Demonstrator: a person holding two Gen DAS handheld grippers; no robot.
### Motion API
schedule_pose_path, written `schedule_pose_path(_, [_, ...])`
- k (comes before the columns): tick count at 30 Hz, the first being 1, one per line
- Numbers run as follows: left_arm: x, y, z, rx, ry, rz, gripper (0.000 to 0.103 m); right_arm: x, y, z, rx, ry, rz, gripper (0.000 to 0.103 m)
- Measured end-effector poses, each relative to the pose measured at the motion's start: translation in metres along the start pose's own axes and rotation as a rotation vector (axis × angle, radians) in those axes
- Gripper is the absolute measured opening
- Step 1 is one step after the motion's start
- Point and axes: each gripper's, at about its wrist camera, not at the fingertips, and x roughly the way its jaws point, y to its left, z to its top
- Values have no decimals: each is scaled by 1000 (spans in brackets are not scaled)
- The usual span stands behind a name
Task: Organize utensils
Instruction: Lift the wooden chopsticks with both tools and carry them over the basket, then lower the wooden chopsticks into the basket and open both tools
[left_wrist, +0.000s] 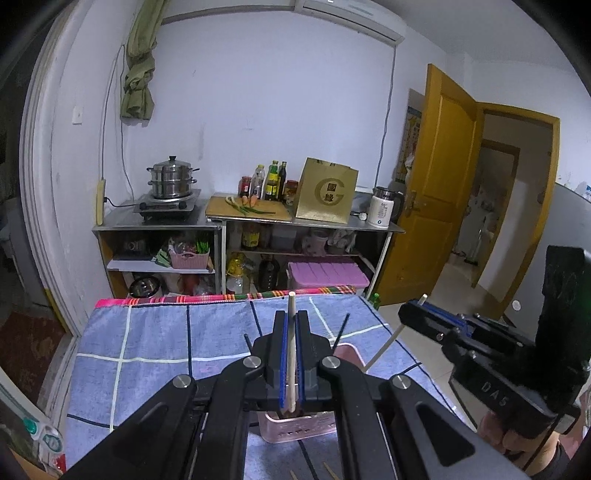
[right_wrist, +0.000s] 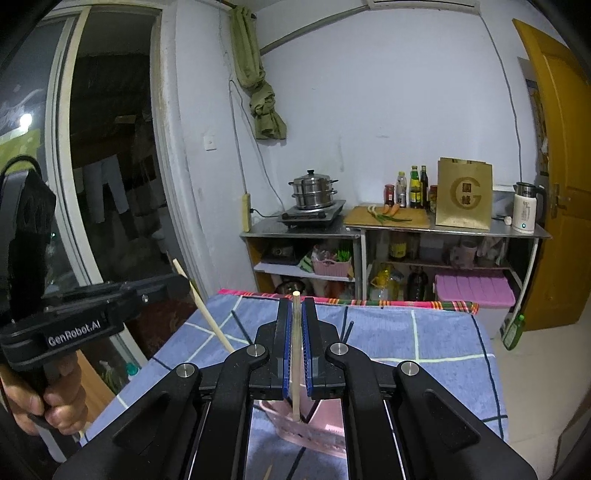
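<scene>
My left gripper (left_wrist: 291, 325) is shut on a pale wooden chopstick (left_wrist: 291, 354) that runs up between its blue pads, over a pink utensil holder (left_wrist: 299, 428) on the blue checked cloth. My right gripper (right_wrist: 295, 314) is shut on another wooden chopstick (right_wrist: 295, 354), its lower end inside the pink holder (right_wrist: 314, 428). Dark chopsticks (left_wrist: 341, 326) stick up out of the holder. Each gripper shows in the other's view, the right one (left_wrist: 421, 306) at the right, the left one (right_wrist: 177, 275) at the left, each with its chopstick.
The blue checked cloth (left_wrist: 155, 339) covers the table, with a plaid edge at the far side. Beyond stand metal shelves with a steamer pot (left_wrist: 171, 177), bottles, a gold bag and a kettle. An open yellow door (left_wrist: 436, 177) is at the right. More wooden sticks lie near the front edge.
</scene>
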Motion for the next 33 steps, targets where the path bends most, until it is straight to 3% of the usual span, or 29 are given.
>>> schedule_pose_path(20, [70,26,-35,-51,113,12,4,53,-25,-35,48,108,9,5])
schedule_pose_path(33, [75,30,-52,-53,141,16,4,59,-28,-46,56,159,12,6])
